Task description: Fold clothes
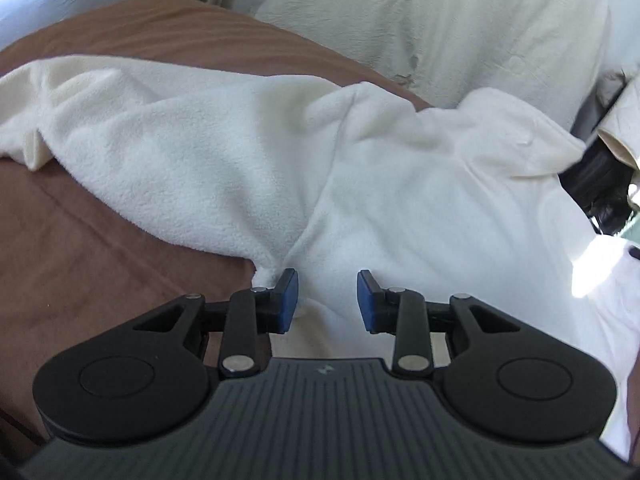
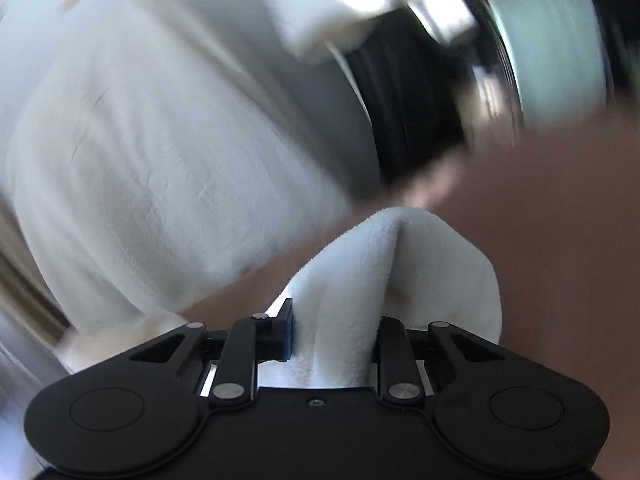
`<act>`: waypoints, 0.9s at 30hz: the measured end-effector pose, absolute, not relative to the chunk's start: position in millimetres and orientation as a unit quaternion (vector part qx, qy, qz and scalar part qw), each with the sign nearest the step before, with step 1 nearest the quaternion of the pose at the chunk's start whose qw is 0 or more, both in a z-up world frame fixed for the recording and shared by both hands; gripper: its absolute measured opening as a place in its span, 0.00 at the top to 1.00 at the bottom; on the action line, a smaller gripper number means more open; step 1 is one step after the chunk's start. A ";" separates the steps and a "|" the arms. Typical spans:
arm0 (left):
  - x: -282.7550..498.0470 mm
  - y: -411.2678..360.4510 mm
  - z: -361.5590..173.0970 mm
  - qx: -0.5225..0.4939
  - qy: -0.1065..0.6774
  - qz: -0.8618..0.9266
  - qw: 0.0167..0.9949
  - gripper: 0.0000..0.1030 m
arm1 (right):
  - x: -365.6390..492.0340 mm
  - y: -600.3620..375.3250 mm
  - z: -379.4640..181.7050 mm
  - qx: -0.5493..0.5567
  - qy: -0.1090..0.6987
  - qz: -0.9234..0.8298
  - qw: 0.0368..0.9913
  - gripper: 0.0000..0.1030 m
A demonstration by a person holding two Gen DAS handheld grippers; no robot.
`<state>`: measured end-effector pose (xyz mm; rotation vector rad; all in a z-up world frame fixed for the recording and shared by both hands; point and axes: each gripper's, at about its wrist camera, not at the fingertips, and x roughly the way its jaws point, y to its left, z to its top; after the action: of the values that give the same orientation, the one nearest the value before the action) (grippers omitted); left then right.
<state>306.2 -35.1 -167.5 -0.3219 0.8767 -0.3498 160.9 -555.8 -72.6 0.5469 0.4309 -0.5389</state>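
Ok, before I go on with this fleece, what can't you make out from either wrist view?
- Right wrist view: background smeared by motion blur; dark object unidentifiable.
- Right gripper: right finger pad hidden by the white fleece garment.
- Left wrist view: garment's right side washed out by glare, cut off by the edge.

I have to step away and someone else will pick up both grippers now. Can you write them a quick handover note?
Left gripper: open, holding nothing, just above the white fleece garment near its underarm.
Right gripper: shut on a bunched fold of the same fleece; that view is motion-blurred.
The garment lies spread and rumpled on the brown bedcover, one sleeve stretched out.
Done: no neat fold visible yet.
Left: sleeves and body.
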 end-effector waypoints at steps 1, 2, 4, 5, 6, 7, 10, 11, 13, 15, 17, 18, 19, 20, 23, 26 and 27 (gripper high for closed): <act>306.1 -37.8 -170.7 -0.154 0.423 -0.167 0.877 0.70 | 160.9 -551.4 -64.7 0.220 0.215 -0.276 0.911 0.78; 306.0 -37.5 -170.4 -0.153 0.423 -0.167 0.877 0.71 | 157.7 -551.6 -60.9 0.205 0.217 -0.291 0.909 0.78; 306.0 -36.8 -169.9 -0.151 0.424 -0.168 0.877 0.72 | 142.0 -556.5 -56.0 0.206 0.199 -0.331 0.899 0.79; 305.9 -36.4 -169.6 -0.149 0.424 -0.168 0.877 0.72 | 133.7 -558.5 -53.3 0.201 0.187 -0.356 0.893 0.79; 305.9 -36.0 -169.4 -0.148 0.424 -0.168 0.877 0.72 | 125.9 -560.3 -50.6 0.193 0.177 -0.380 0.887 0.80; 305.8 -35.7 -169.1 -0.147 0.424 -0.168 0.877 0.72 | 120.9 -561.7 -48.4 0.181 0.173 -0.395 0.884 0.80; 305.7 -34.6 -168.3 -0.144 0.425 -0.169 0.878 0.72 | 116.2 -570.1 -46.0 0.171 0.181 -0.414 0.875 0.80; 305.7 -34.2 -168.1 -0.143 0.425 -0.169 0.878 0.72 | 111.9 -574.5 -46.2 0.175 0.184 -0.415 0.874 0.80; 305.6 -33.5 -167.6 -0.140 0.426 -0.169 0.878 0.72 | 106.7 -577.8 -45.4 0.174 0.190 -0.416 0.872 0.80; 305.5 -32.8 -167.1 -0.138 0.426 -0.169 0.878 0.72 | 109.1 -573.3 -41.2 0.151 0.198 -0.421 0.872 0.80; 305.4 -32.0 -166.6 -0.136 0.426 -0.170 0.878 0.71 | 120.2 -551.6 -32.2 0.093 0.197 -0.433 0.875 0.80; 305.4 -32.1 -166.1 -0.133 0.425 -0.172 0.879 0.71 | 126.3 -537.4 -28.1 0.060 0.196 -0.431 0.879 0.80; 305.1 -32.7 -165.1 -0.128 0.421 -0.177 0.880 0.69 | 134.3 -513.0 -25.4 0.016 0.197 -0.407 0.892 0.79; 304.4 -32.8 -164.6 -0.123 0.419 -0.180 0.882 0.69 | 142.3 -488.5 -22.7 -0.029 0.197 -0.381 0.903 0.79; 303.1 -33.8 -165.2 -0.121 0.418 -0.180 0.882 0.69 | 158.1 -416.2 -24.2 -0.099 0.217 -0.272 0.932 0.79; 302.7 -34.2 -163.4 -0.121 0.418 -0.180 0.882 0.69 | 158.4 -355.6 -49.0 -0.033 0.294 -0.121 0.948 0.69; 302.5 -34.2 -163.3 -0.121 0.418 -0.180 0.882 0.69 | 157.5 -337.4 -61.6 -0.009 0.328 -0.060 0.943 0.60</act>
<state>302.5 -34.2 -163.3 -0.2510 0.8710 -0.3753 157.5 -337.4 -61.6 -0.0183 0.6688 -0.1217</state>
